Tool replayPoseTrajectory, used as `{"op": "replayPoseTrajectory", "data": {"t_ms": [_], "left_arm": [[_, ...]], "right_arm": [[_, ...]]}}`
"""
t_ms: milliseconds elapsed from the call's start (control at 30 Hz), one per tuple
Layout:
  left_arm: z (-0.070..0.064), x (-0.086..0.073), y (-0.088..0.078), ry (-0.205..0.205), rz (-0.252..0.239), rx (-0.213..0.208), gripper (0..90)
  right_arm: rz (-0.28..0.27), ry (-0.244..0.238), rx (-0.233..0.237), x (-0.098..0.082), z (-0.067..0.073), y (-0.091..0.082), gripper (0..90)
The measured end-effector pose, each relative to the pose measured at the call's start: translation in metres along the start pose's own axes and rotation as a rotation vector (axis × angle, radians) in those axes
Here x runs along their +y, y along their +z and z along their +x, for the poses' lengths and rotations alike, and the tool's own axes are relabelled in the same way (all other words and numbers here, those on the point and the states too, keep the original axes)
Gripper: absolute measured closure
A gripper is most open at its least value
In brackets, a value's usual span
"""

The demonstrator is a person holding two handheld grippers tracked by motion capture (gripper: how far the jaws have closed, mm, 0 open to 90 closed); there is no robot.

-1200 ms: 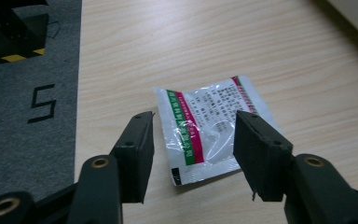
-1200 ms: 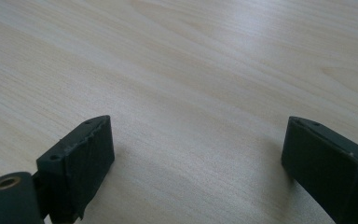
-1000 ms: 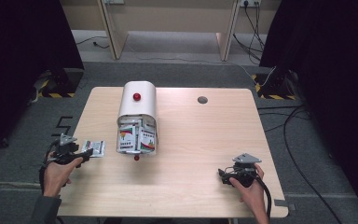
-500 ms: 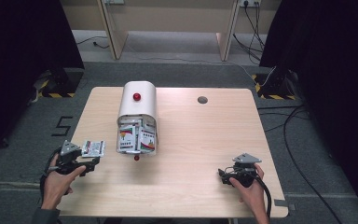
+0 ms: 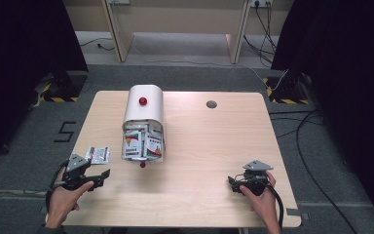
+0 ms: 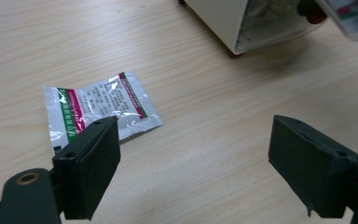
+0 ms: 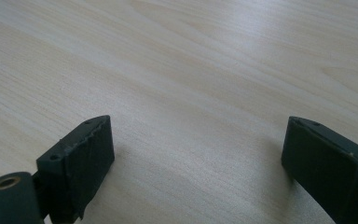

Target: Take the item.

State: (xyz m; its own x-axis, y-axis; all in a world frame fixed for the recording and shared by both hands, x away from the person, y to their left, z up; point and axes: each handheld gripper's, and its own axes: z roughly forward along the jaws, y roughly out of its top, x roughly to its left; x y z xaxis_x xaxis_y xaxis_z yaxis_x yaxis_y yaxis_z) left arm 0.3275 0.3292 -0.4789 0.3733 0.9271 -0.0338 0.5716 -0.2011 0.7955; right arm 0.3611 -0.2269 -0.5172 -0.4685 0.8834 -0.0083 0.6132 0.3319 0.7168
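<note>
Sachet flat on table, left tool gaping beside it

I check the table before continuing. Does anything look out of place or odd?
One sachet lies loose on the table, apart from the white container, whose open front shows more packets. Nothing looks spilled or damaged.

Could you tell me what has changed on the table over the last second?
The left gripper has drawn back toward the person, away from the sachet, which now lies flat on the table with the open jaws clear of it. The right gripper, the white container with its packets and the red knob stayed as they were.
</note>
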Motion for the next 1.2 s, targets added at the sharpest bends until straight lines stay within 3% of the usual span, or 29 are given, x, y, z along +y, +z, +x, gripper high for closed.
{"op": "replayPoseTrajectory", "data": {"t_ms": [467,733,1200], "left_arm": [[-0.017,-0.018,-0.004,0.038,-0.003,-0.012,16.5],[-0.020,-0.029,-0.007,0.065,0.001,-0.031,16.4],[-0.025,-0.049,-0.014,0.103,0.017,-0.014,16.2]], "right_arm": [[0.000,0.000,0.000,0.000,0.000,0.000,10.1],[0.000,0.000,0.000,0.000,0.000,0.000,10.1],[0.001,0.003,-0.001,0.000,0.000,0.000,10.1]]}}
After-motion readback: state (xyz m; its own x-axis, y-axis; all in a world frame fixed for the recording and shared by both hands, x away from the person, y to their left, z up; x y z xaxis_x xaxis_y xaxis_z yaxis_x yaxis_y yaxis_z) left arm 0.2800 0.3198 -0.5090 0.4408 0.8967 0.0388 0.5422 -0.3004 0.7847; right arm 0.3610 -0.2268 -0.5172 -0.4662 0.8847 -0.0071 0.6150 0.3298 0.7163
